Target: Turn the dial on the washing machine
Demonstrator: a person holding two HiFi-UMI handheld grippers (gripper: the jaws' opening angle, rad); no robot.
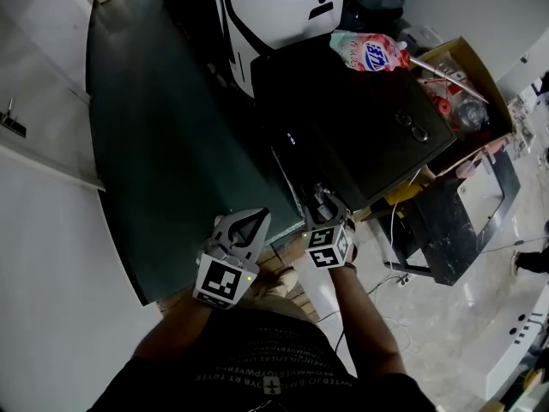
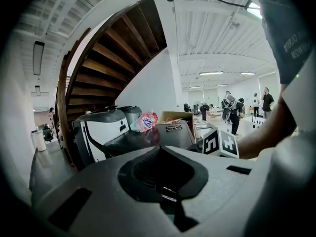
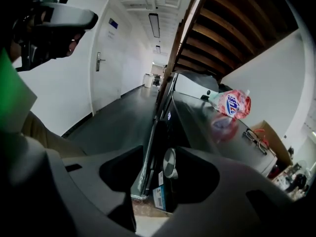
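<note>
The black washing machine point(image 1: 360, 118) stands in front of me, its top seen from above. My right gripper point(image 1: 322, 197) reaches to its front panel, and the dial is hidden behind it in the head view. In the right gripper view the round silver dial point(image 3: 170, 163) sticks out of the dark panel point(image 3: 163, 132) between the wide-spread jaws of the right gripper point(image 3: 165, 168); it sits close to the right jaw, and there is a gap on the left side. My left gripper point(image 1: 257, 219) hangs back to the left, fingers meeting at the tip, holding nothing. It is aimed across the room in its own view point(image 2: 160, 149).
A pink detergent pouch point(image 1: 371, 54) and a pair of glasses point(image 1: 412, 127) lie on the machine's top. A cardboard box point(image 1: 467, 84) stands to its right, a white and black appliance point(image 1: 283, 7) behind it. A wooden staircase point(image 2: 108, 58) rises overhead. People point(image 2: 232, 107) stand far off.
</note>
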